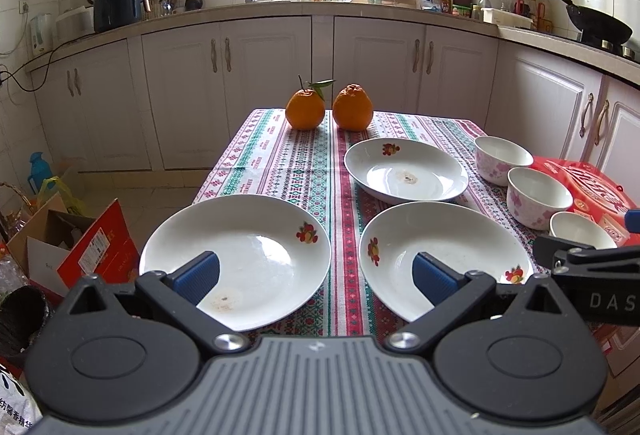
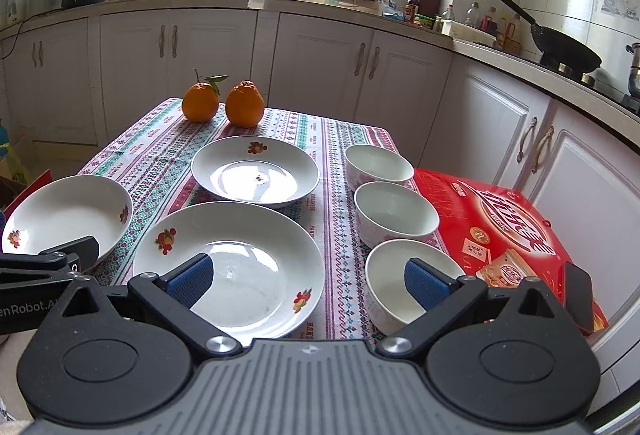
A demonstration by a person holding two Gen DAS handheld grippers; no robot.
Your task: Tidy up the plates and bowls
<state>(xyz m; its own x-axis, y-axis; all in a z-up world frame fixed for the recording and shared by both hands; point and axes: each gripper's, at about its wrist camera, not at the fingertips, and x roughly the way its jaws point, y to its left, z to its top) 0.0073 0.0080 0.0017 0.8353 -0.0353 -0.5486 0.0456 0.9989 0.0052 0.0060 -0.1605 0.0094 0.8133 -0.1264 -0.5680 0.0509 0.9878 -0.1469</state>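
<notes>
You are at the very start: nothing is stacked yet. Both sets of tongs stand wide and empty, the left tongs [image 1: 316, 277] low in the left wrist view and the right tongs [image 2: 308, 281] low in the right wrist view.

On the patterned desk [image 1: 280, 155] three white plates lie apart. The left plate [image 1: 236, 255] fills the lower left of the left wrist view, the near plate [image 1: 444, 255] sits lower right of centre, and the far plate [image 1: 406, 171] lies above it. In the right wrist view three floral bowls run up the right of centre: the near bowl [image 2: 404, 283] at the bottom, the middle bowl [image 2: 396, 213] above it, and the far bowl [image 2: 378, 165] highest. Two oranges [image 1: 306, 109] stand at the desk's far edge.

Your next move is probably a first pick. Your right tongs already straddle the near bowl's left rim, so lower them, close on that rim, and nest it in the middle bowl. The plates are shallow and glazed, so grip their rims squarely.
</notes>
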